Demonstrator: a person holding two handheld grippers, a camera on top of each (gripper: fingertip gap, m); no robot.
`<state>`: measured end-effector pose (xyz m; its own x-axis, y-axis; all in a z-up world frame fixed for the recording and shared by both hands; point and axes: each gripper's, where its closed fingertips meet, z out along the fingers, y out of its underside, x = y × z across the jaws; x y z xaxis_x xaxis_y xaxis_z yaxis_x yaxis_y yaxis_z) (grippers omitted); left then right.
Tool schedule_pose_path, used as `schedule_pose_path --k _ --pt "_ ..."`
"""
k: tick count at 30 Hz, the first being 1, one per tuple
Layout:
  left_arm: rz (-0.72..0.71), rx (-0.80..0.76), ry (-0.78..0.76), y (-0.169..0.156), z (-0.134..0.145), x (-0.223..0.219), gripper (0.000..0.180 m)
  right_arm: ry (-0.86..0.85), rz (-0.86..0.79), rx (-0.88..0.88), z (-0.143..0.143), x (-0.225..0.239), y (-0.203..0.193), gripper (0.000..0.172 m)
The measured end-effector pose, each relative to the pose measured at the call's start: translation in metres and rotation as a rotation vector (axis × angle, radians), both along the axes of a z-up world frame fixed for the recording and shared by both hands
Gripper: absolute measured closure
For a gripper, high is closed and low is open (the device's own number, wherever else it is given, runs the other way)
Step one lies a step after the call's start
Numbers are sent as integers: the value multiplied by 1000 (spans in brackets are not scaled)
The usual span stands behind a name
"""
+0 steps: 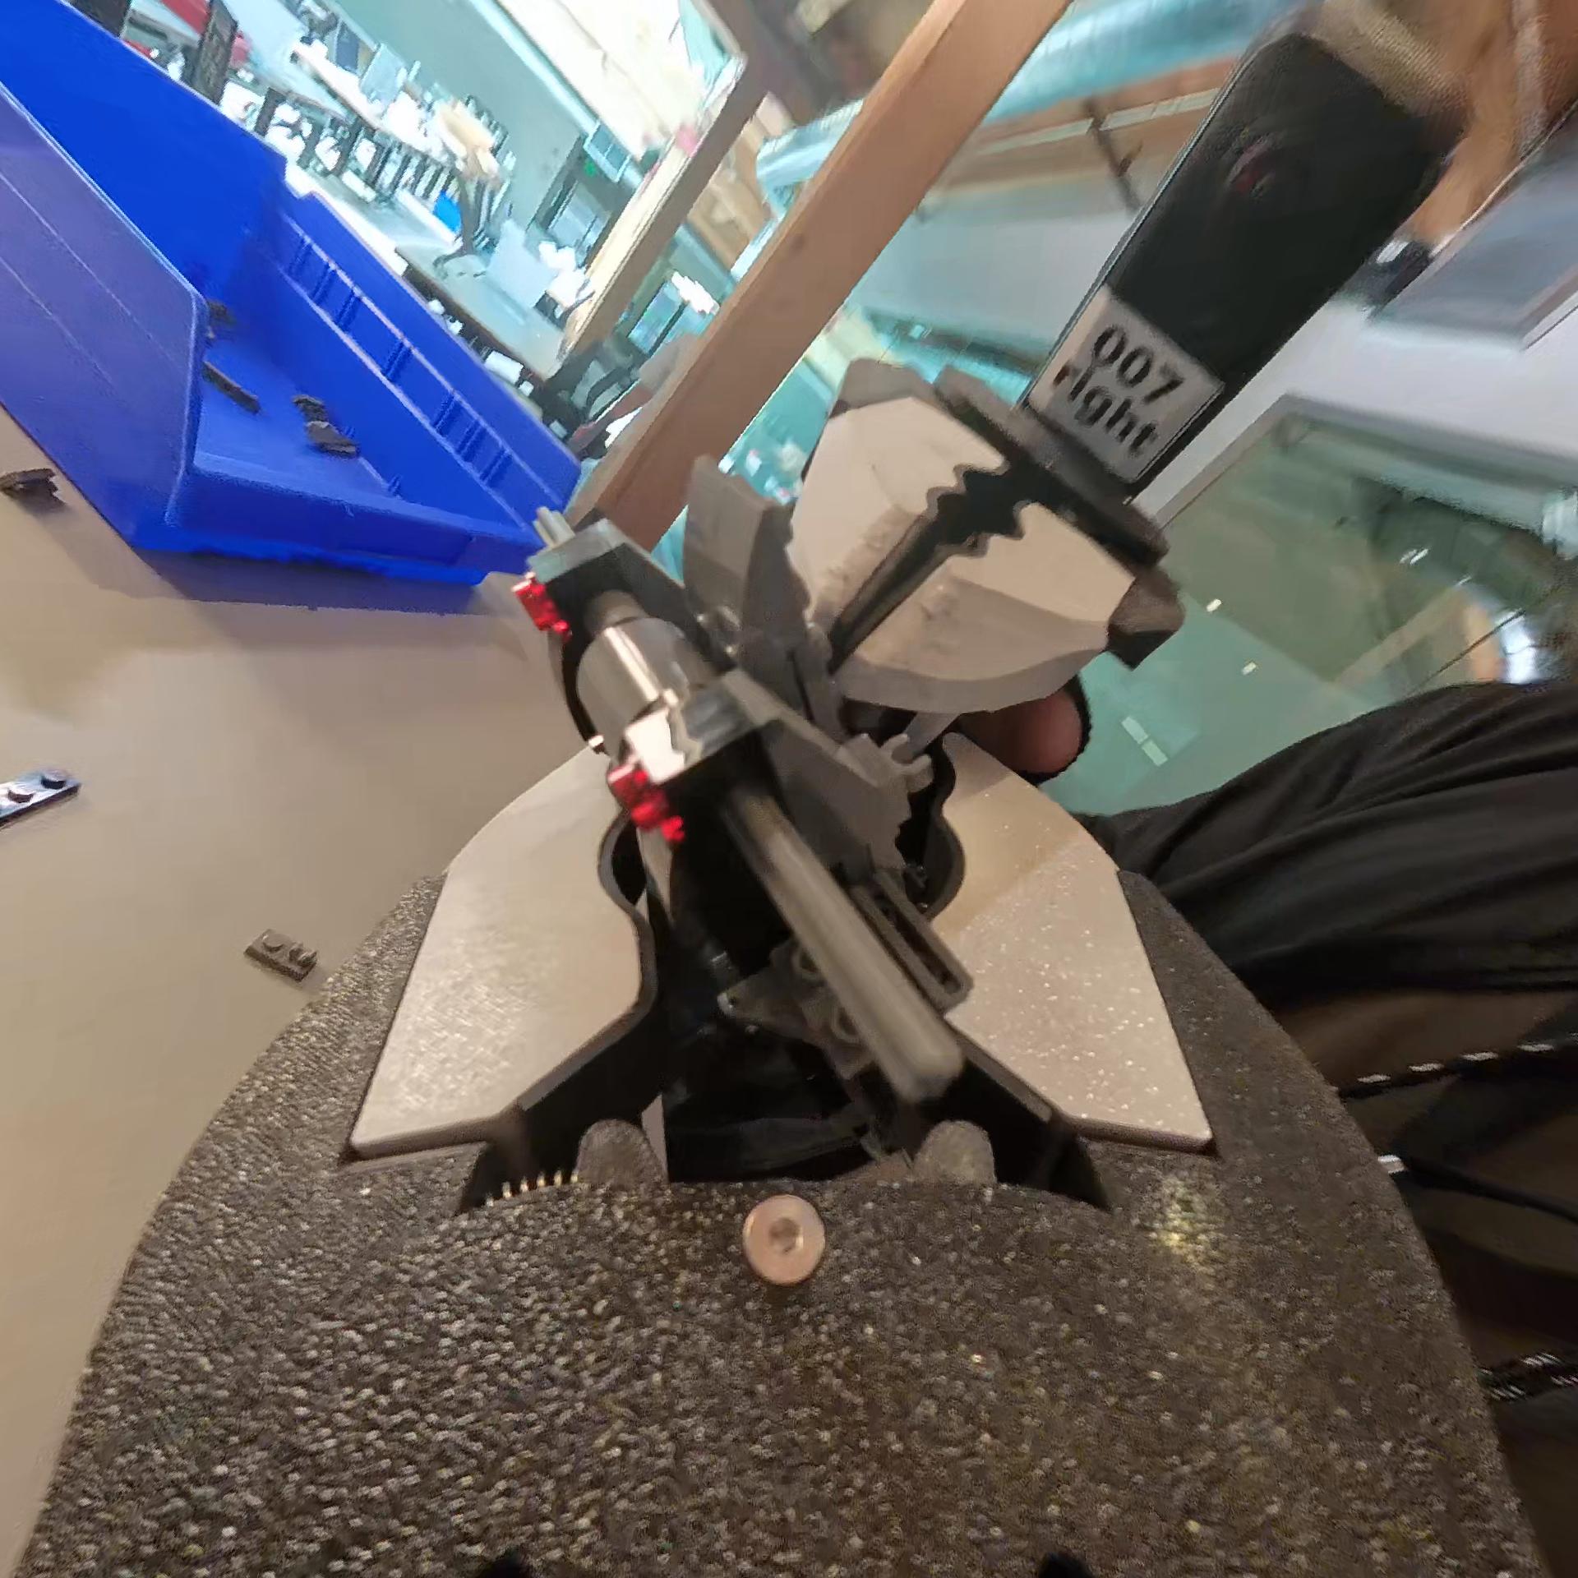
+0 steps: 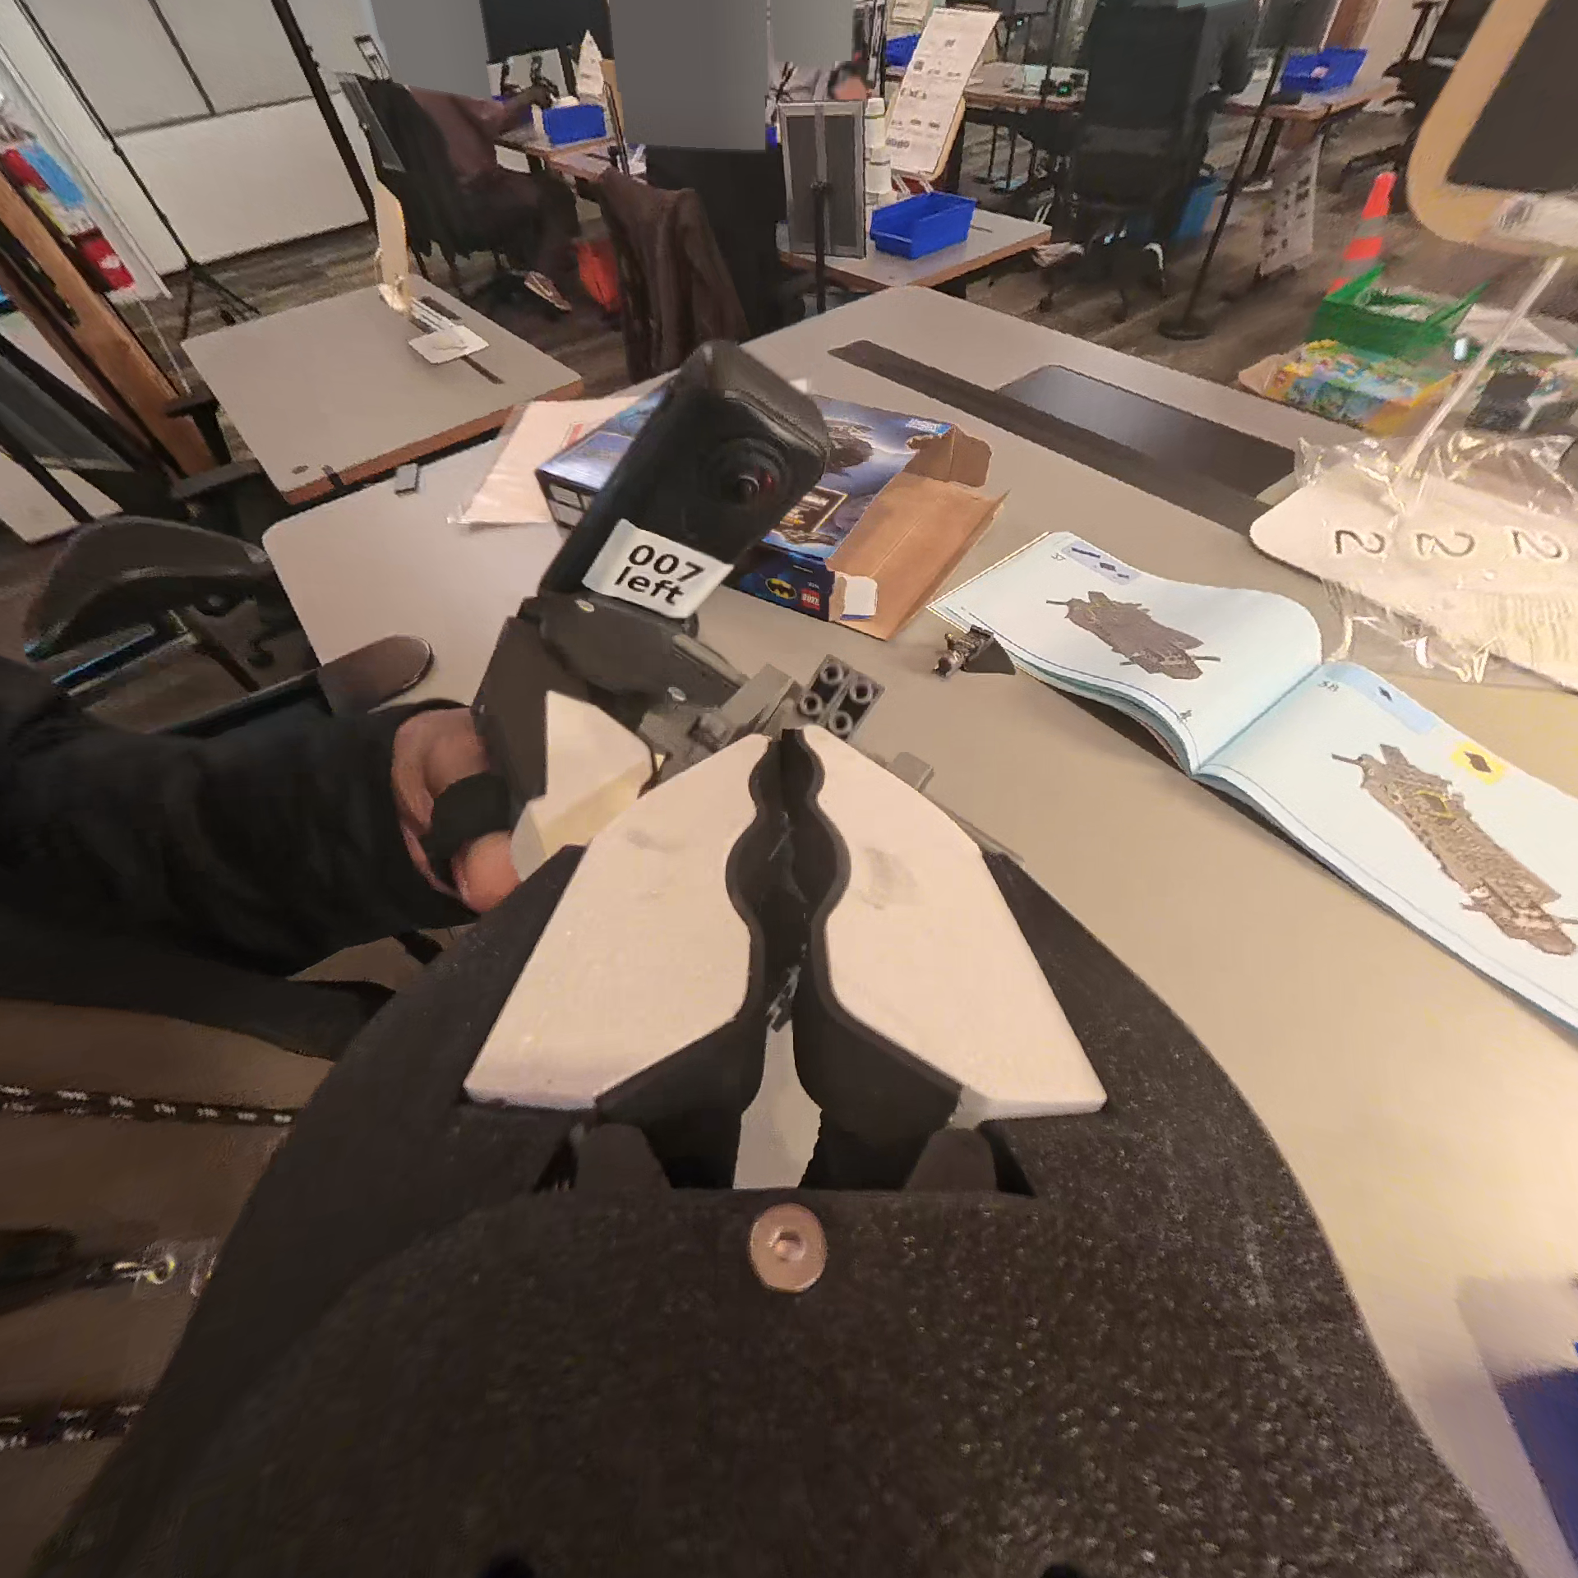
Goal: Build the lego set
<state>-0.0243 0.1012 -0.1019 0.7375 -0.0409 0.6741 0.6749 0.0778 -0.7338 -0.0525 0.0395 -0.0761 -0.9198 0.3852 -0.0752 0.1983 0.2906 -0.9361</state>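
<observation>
1. At far left, a blue bin holding small dark pieces is seen on the table, and a loose plate lies nearby.
2. Between the widely spread fingers of the left gripper, a dark grey brick model is clamped. Its long axis is laid along the fingers.
3. From upper right, the right gripper is set against the model's far end, jaws fully closed, tips touching it.

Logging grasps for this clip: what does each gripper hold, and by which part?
Left gripper spans the grey brick model mid-body; contact unclear. Right gripper pinches its edge.
</observation>
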Motion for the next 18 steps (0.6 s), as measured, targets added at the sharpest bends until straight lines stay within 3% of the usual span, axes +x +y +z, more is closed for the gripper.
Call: schedule_pose_path --k 12,18 --pt "1 448 -314 -34 6 -46 116 -170 -176 -164 -19 -47 27 170" --pt "-12 640 -397 -58 11 -63 116 -408 -47 -228 -45 -31 22 158"
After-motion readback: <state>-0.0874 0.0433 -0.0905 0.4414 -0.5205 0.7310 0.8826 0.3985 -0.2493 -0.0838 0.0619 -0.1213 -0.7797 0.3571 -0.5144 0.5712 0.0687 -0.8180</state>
